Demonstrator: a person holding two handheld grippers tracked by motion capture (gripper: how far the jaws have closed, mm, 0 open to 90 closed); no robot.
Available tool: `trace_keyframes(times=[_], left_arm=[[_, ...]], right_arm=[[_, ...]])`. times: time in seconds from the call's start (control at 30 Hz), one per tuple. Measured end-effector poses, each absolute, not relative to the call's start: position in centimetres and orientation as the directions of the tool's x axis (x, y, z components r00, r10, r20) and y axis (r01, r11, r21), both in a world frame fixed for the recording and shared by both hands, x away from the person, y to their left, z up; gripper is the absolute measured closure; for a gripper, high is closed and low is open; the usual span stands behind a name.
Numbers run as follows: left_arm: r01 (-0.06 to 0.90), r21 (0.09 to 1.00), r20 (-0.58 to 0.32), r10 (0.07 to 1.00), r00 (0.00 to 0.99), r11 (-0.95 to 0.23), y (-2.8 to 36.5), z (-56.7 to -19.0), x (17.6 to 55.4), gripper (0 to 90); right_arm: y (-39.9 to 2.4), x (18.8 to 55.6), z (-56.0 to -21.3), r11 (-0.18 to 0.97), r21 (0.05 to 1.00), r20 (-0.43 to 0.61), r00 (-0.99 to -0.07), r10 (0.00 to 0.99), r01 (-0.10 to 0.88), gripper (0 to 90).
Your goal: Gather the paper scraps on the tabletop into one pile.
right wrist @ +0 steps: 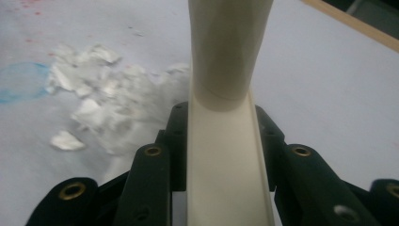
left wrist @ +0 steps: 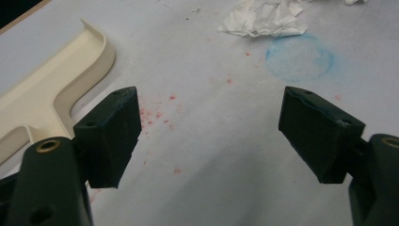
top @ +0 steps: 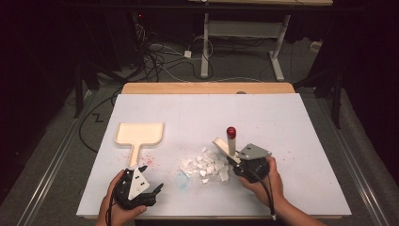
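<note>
high view: the white table (top: 263, 113) carried a cream dustpan (top: 139, 134) toward its left edge, pan mouth facing the far edge and handle pointing at the near edge. a heap of white paper scraps (top: 204, 165) lay near the middle of the near edge, with a faint blue ring (top: 181, 179) just left of it and red specks (top: 149, 162) beside the dustpan handle. the right gripper (top: 234, 162) held a cream brush (top: 227, 146) with a red knob on top, its lower end at the right side of the scraps. the left gripper (top: 153, 192) sat at the near edge, just short of the dustpan handle and apart from it.

left gripper view: the jaws of the left gripper (left wrist: 209, 132) stood wide apart with nothing between them. the dustpan (left wrist: 56, 89) lay to the left of the left jaw, untouched. the blue ring (left wrist: 299, 59) and the scraps (left wrist: 263, 19) lay farther ahead.

right gripper view: the right gripper (right wrist: 225, 136) was clamped on the brush handle (right wrist: 228, 155), which ran up between the jaws. the scraps (right wrist: 108, 99) lay to the left of the brush.

assessment: the step in hand appeared to be the sweep setup, with 1 tool secured and 1 not yet taken. the next move likely called for the left gripper to close on the dustpan handle and bring the pan mouth against the left side of the heap, so the brush could push the scraps in from the right.
</note>
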State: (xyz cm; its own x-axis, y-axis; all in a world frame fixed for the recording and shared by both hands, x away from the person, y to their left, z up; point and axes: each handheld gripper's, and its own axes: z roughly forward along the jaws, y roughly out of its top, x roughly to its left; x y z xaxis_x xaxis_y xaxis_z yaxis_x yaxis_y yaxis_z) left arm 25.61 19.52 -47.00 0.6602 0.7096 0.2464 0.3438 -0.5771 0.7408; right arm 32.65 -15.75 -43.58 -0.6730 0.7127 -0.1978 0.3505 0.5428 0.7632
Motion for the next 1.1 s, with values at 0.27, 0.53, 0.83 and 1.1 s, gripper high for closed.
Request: trace_keyframes(times=[0.27,0.53,0.83,1.1], left_arm=[[0.348,0.739,0.236,0.705,0.668,-0.577,19.4,-47.2,25.6,20.9],[0.348,0.736,0.238,0.703,0.67,-0.581,19.3,-47.2,25.6,21.0],[0.352,0.73,0.242,0.703,0.669,-0.586,19.5,-47.2,25.5,21.0],[0.357,0.725,0.246,0.705,0.665,-0.589,19.5,-47.2,25.4,21.0]], right_arm=[[-11.4,32.3,-44.6,0.521,0.785,-0.205,-0.653,0.729,0.335,66.2],[-9.4,31.8,-44.6,0.511,0.802,-0.204,-0.663,0.72,0.308,65.9],[-11.3,32.4,-43.3,0.476,0.833,-0.197,-0.654,0.73,0.281,67.7],[-14.1,33.2,-42.3,0.415,0.862,-0.142,-0.645,0.751,0.292,67.6]])
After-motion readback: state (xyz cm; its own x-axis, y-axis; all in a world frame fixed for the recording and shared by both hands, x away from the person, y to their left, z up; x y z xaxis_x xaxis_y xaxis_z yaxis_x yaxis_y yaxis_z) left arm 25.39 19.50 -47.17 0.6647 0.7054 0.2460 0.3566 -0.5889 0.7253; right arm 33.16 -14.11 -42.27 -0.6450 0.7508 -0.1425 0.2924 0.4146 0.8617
